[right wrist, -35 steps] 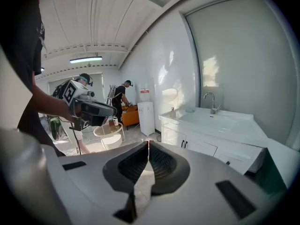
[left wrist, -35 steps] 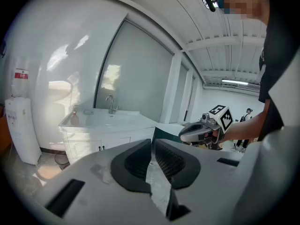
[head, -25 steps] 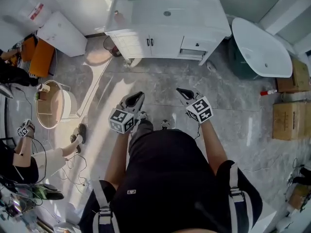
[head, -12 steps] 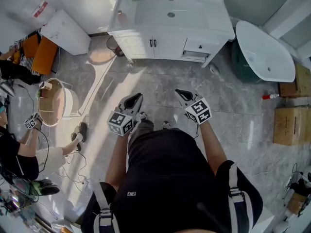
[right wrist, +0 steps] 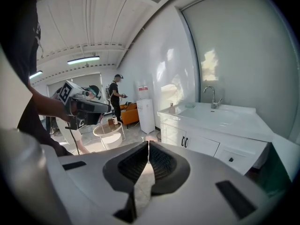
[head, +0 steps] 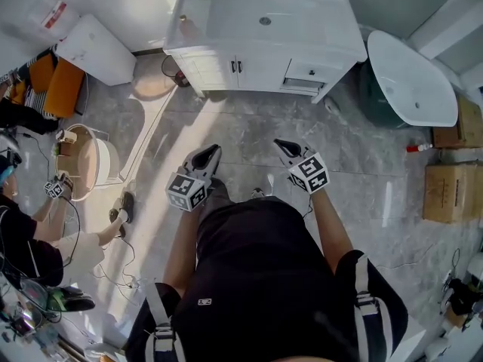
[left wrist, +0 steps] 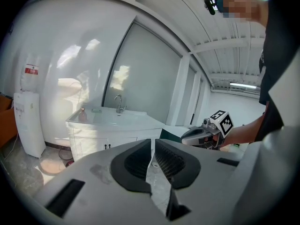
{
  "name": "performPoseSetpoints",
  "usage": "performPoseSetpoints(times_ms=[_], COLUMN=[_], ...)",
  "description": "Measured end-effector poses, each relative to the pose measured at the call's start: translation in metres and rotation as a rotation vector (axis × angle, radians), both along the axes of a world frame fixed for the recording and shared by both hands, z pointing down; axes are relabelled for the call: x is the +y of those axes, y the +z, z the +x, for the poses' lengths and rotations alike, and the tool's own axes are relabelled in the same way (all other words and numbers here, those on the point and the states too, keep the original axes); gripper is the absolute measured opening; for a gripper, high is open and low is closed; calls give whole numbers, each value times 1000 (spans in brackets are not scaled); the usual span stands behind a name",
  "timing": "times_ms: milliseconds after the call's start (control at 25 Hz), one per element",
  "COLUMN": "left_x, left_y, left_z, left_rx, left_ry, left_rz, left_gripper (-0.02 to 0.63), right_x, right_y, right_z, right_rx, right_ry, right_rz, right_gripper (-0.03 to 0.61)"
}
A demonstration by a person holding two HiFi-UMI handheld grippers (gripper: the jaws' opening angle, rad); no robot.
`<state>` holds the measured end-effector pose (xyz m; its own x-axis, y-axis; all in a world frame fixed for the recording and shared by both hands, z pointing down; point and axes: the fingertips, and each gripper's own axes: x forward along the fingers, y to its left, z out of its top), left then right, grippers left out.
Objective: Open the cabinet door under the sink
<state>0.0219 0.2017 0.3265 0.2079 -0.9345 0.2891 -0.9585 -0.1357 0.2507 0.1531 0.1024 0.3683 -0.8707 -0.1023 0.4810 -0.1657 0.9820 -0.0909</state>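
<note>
A white tub is sitting by the right edge of the grey marbled floor. A red-capped bottle is lying near it, and cardboard boxes are resting farther right. At the left edge a round white table is standing. An orange chair and a white dispenser are occupying the far left corner. A person in black is sitting beside the table.

Grey marbled floor, white bathtub, cardboard boxes, orange chair, round table

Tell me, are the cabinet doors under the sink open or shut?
Shut: both doors sit flush, handles side by side.
</note>
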Motion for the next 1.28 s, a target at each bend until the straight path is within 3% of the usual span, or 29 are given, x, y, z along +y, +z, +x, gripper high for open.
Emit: performPoseSetpoints(times_ms=[280,840,1000,1280], left_x=[-20,-54,-75,-98], left_y=[3,21,32,49], left_z=[-52,-228,-251,-262], left_rx=[6,40,48,62], left_ry=[75,258,354,456], left_rz=[-7,-48,-62,-83], left_gripper=[34,34,34,34], right_x=[-12,-12,-24,-59], right_y=[16,48,60,96], right_z=[-41,-208,-241,-258], right_rx=[24,96,99,122], right_ry=[94,238,313,434], right_rz=[-32,-65,-59,-76], right_gripper=[63,63,63,63])
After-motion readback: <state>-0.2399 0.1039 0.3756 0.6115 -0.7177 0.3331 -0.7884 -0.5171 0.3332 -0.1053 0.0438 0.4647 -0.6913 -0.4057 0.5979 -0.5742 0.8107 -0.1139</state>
